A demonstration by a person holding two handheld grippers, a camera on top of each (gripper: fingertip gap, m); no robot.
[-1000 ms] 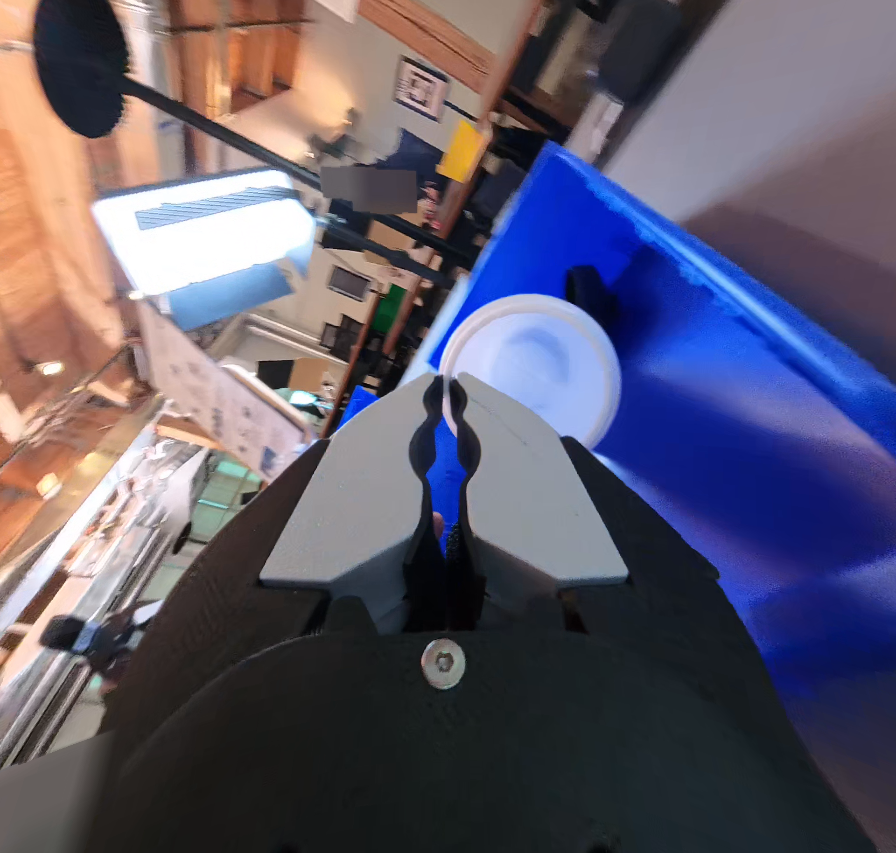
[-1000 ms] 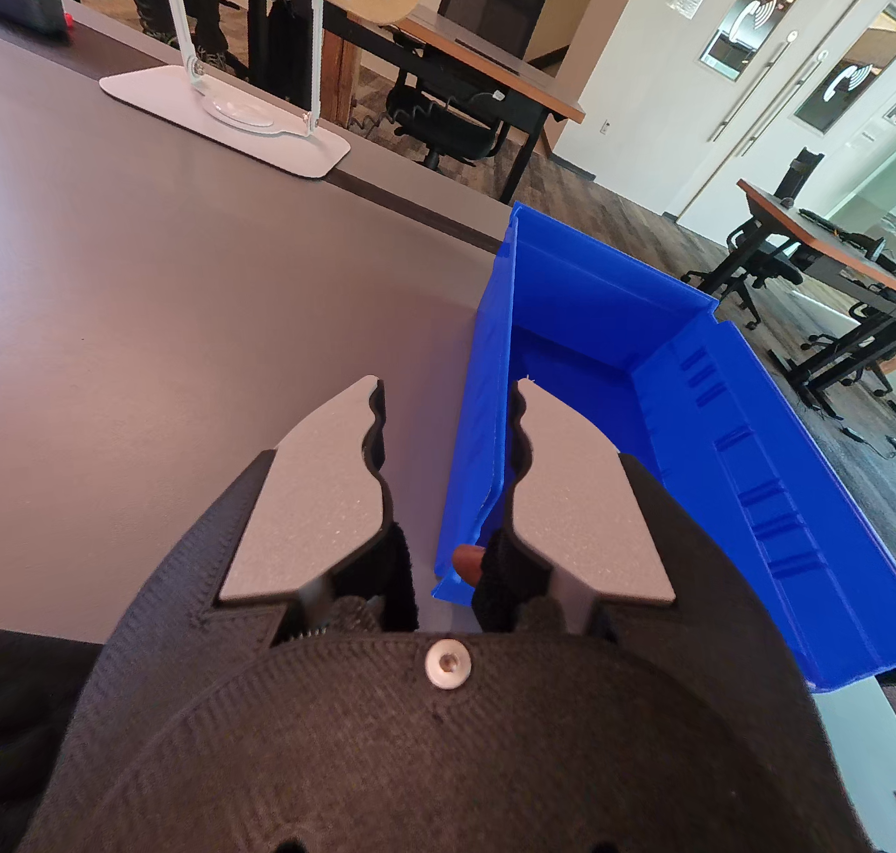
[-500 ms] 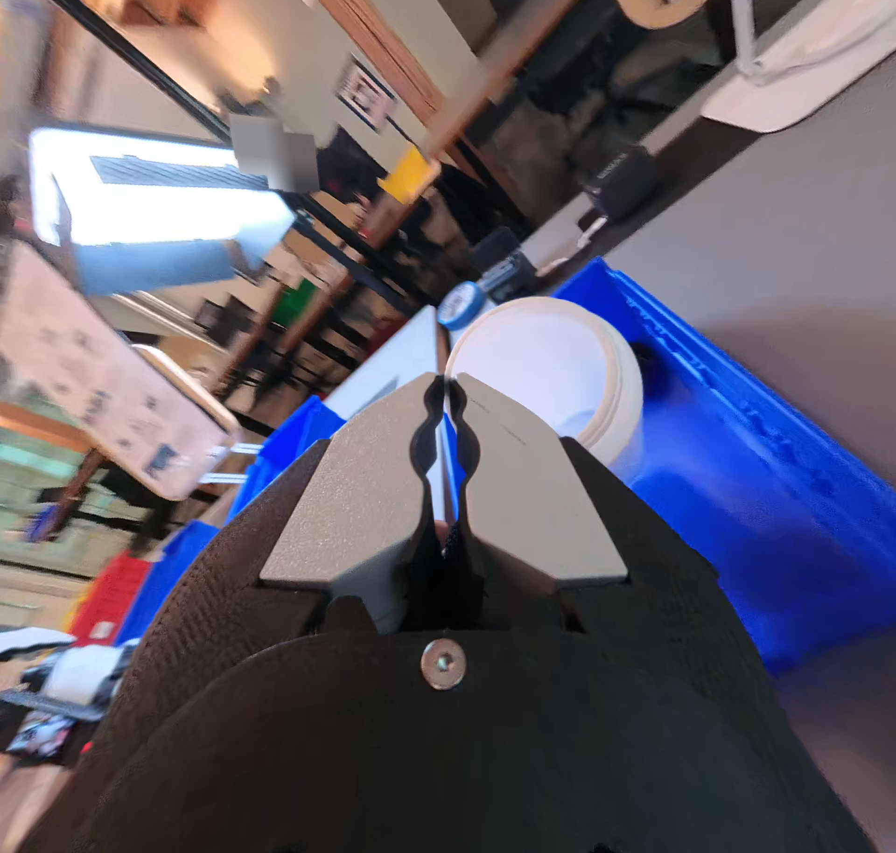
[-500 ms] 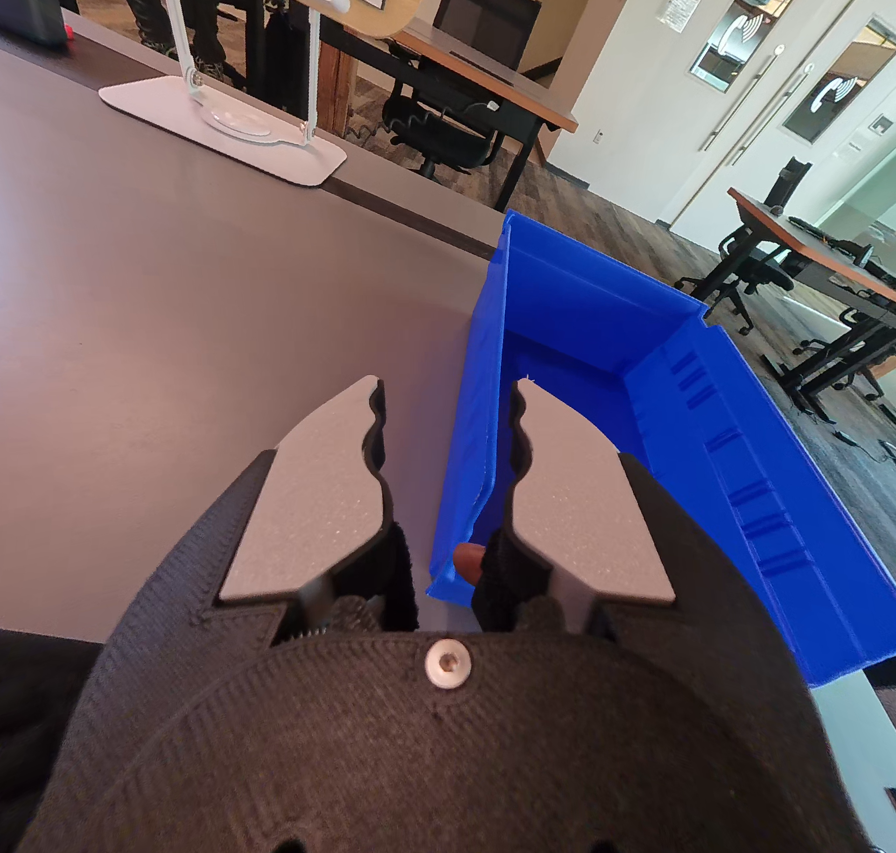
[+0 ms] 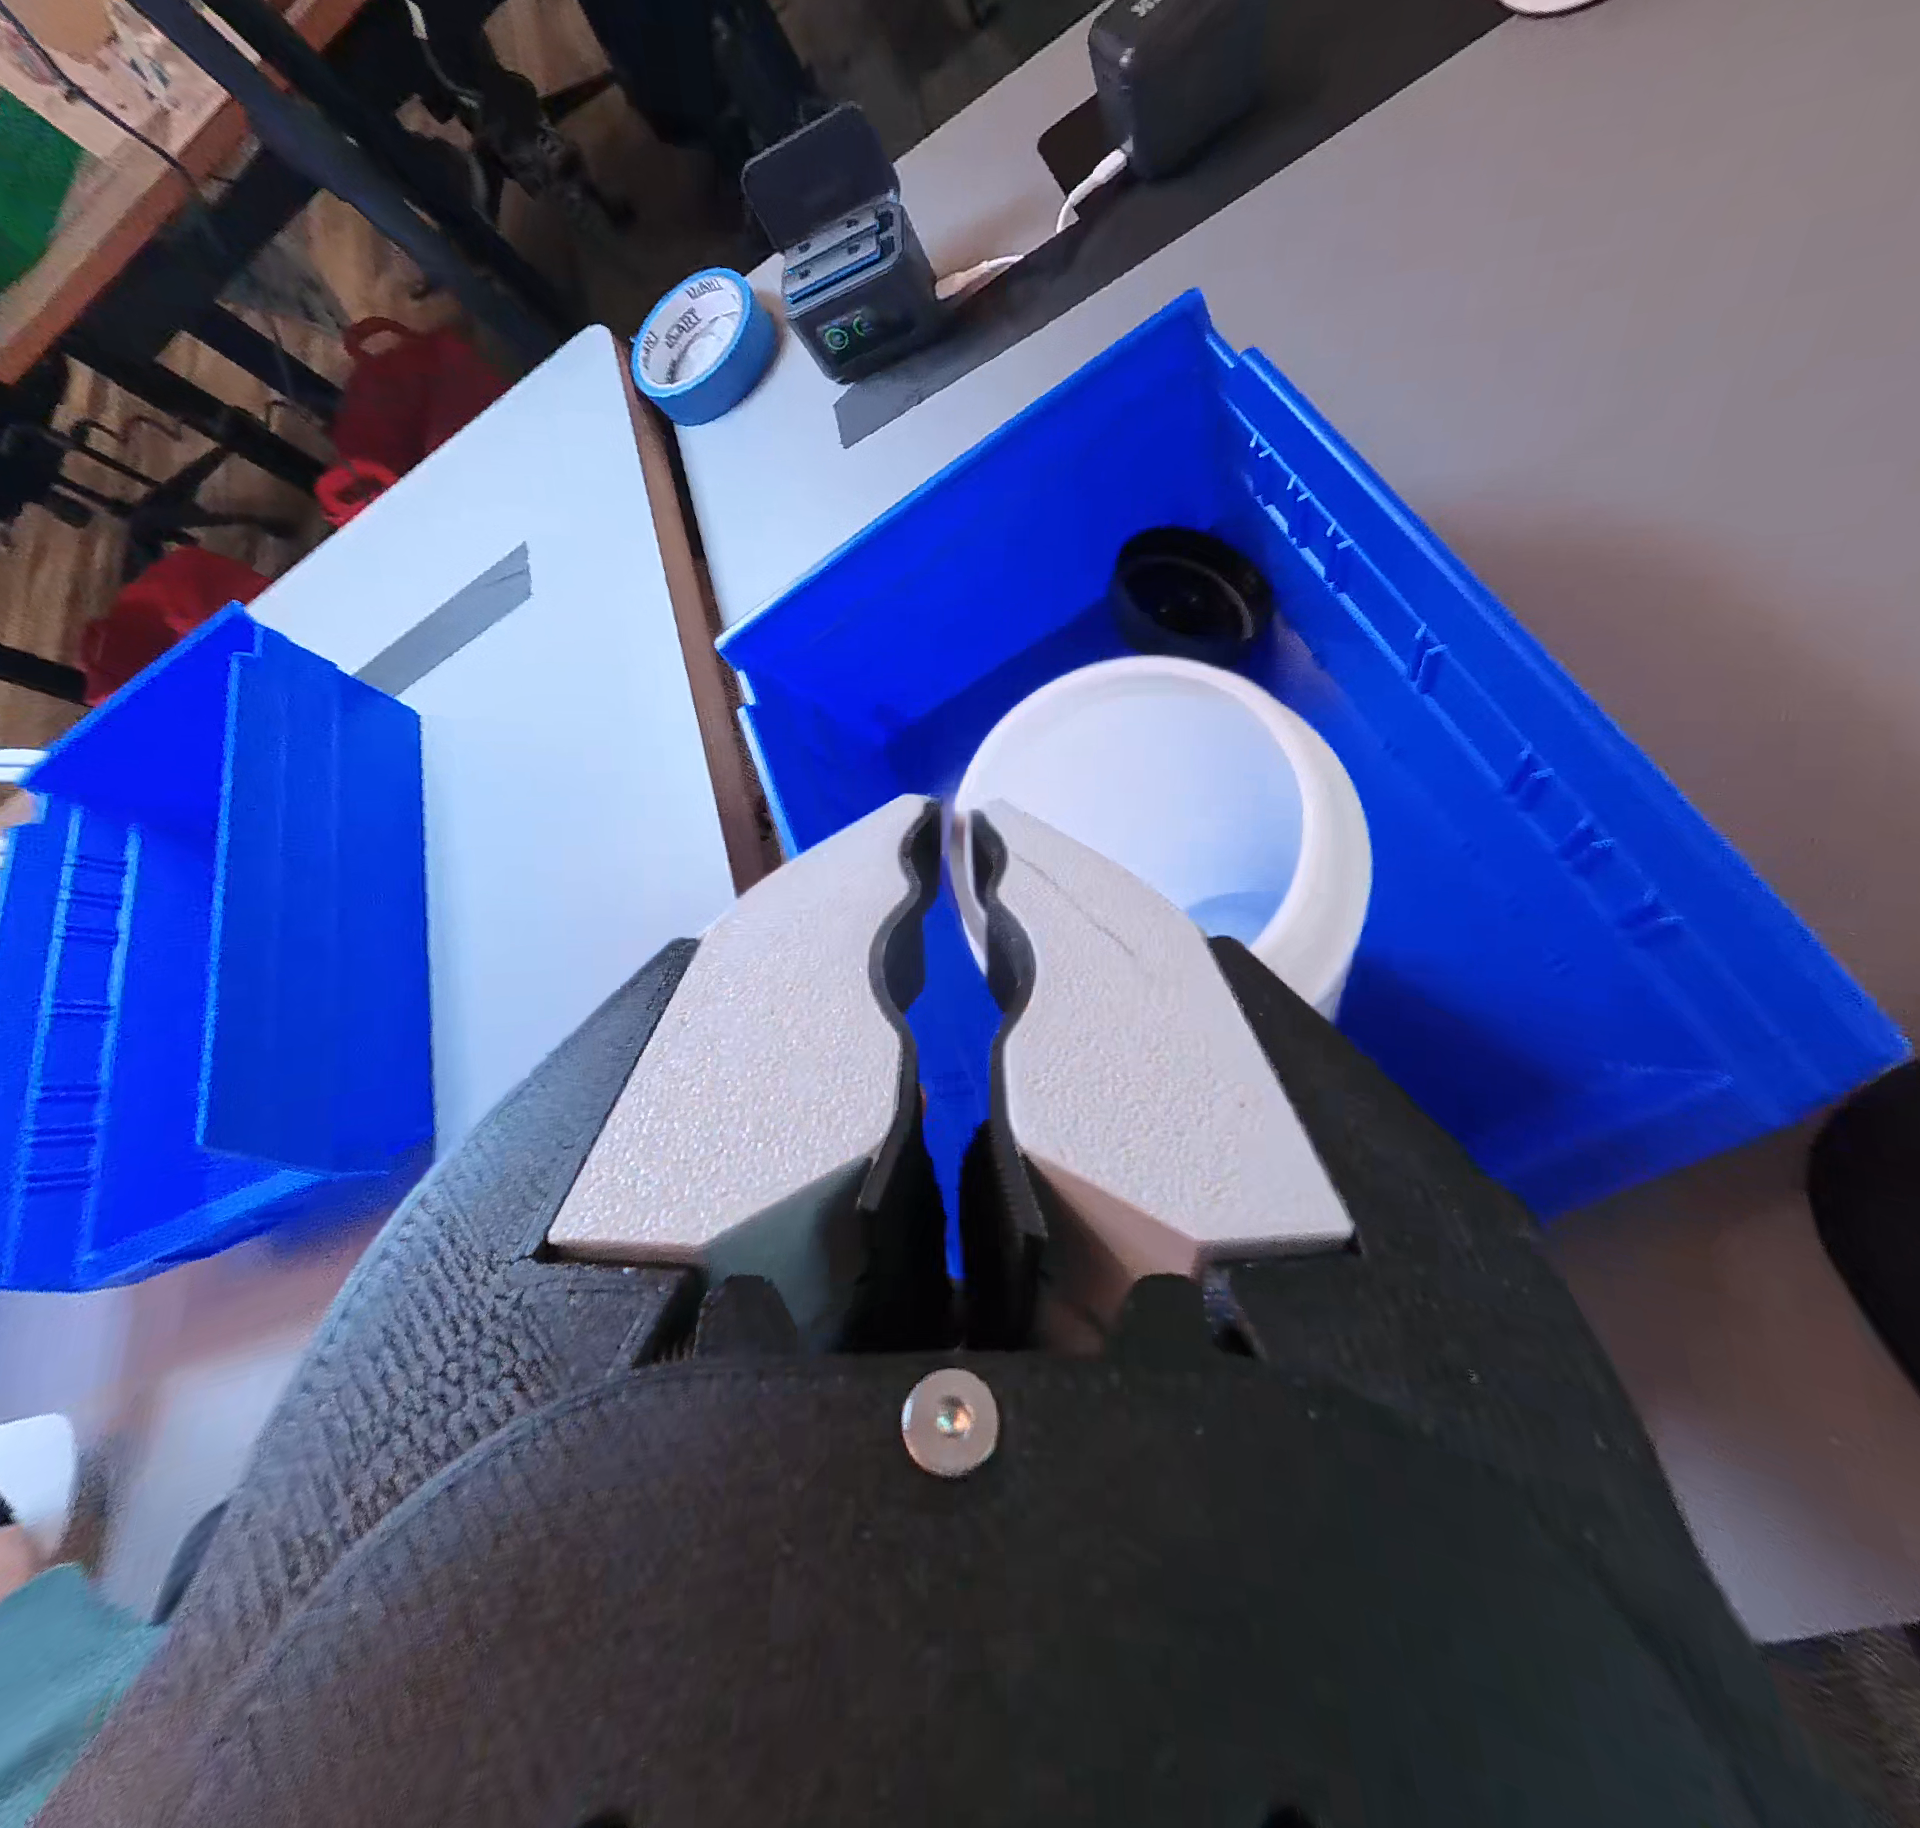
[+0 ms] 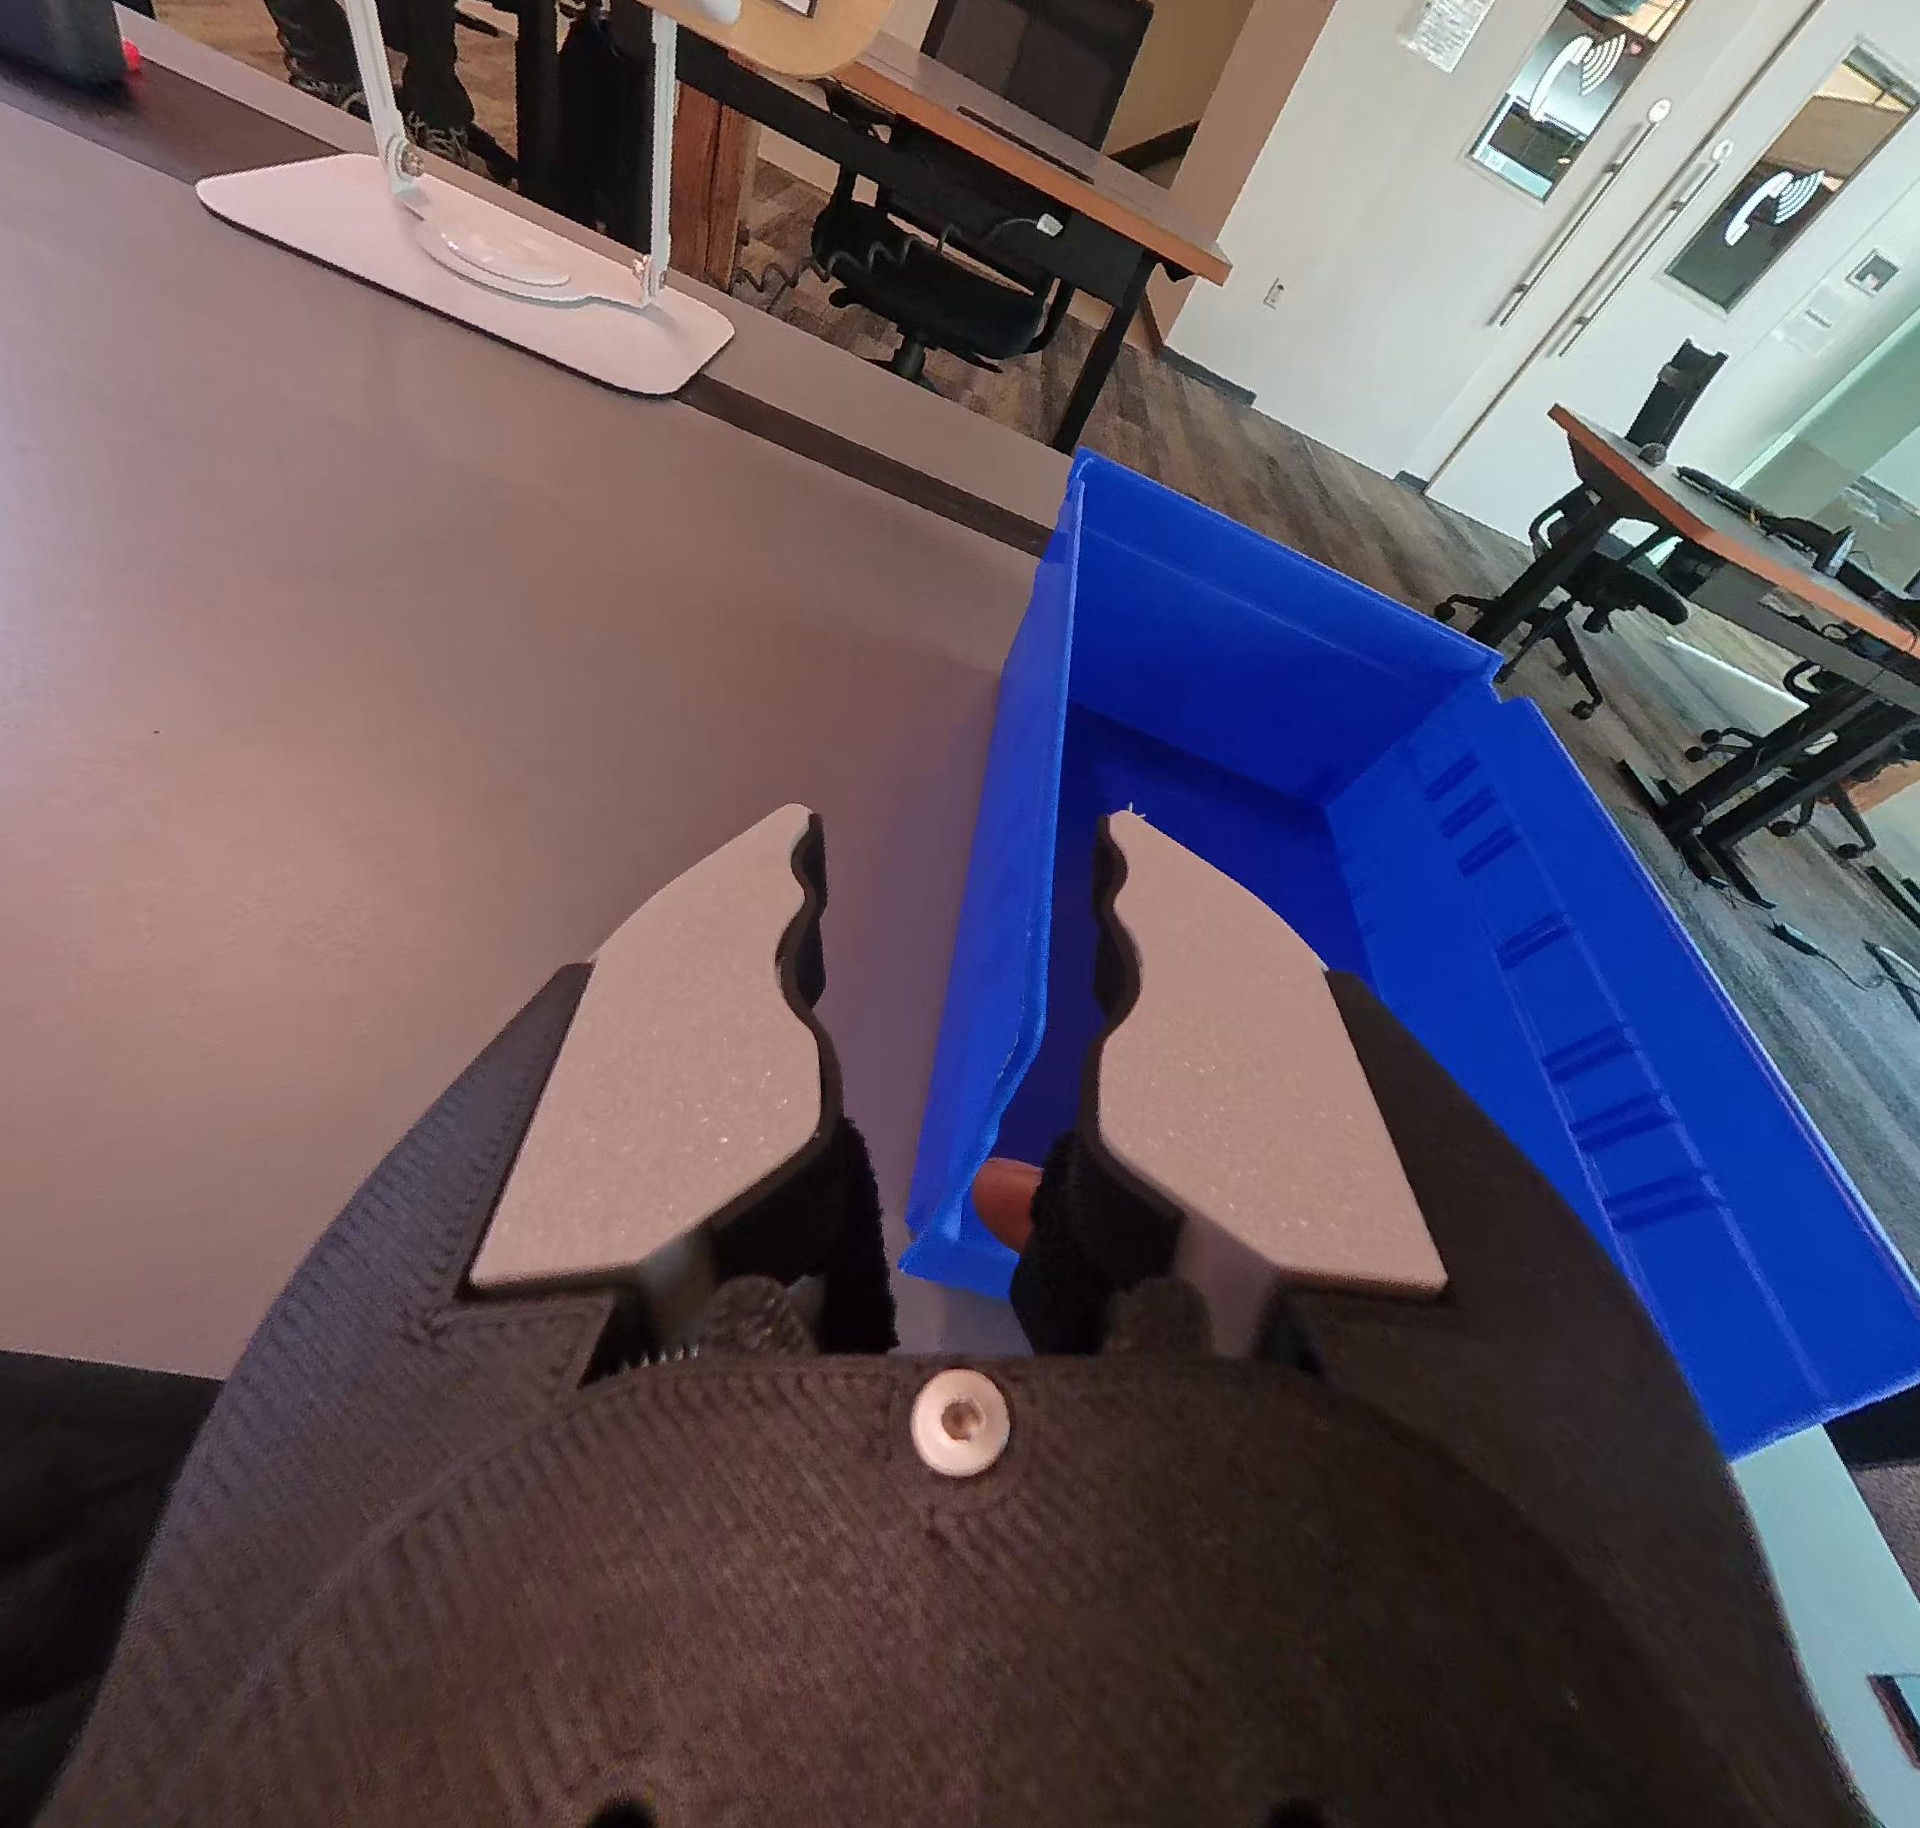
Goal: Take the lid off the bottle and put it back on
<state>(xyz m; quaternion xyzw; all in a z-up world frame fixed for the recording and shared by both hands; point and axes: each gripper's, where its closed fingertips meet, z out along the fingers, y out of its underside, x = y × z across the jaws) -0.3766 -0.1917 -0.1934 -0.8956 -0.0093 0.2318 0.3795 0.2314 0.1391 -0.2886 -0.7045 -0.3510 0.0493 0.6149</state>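
The left gripper (image 5: 958,828) is seen with its fingers drawn narrow, pinching the near rim of a white bottle (image 5: 1195,822). The bottle is held tilted over a blue bin (image 5: 1558,905), its open mouth turned toward the camera; no lid is fitted. A black lid (image 5: 1195,589) lies on the bin floor just beyond the bottle, close to the far corner, hollow side up as far as the wide-angle view allows it to be judged.

The right gripper (image 6: 961,838) is held with its fingers wide apart and empty, straddling the near side wall of a blue bin (image 6: 1621,1072); no contact with the wall can be confirmed. Neither bottle nor lid is visible in that view.

The removal step is judged complete, and refitting is in hand. The next move calls for the lid to be gripped by its rim, turned hollow side down, centred over the bottle mouth and pressed or twisted home while the bottle is steadied.

Farther off, a second blue bin (image 5: 218,957), a roll of blue tape (image 5: 704,344) and a dark charger case (image 5: 852,261) rest on the bench (image 5: 1662,324).
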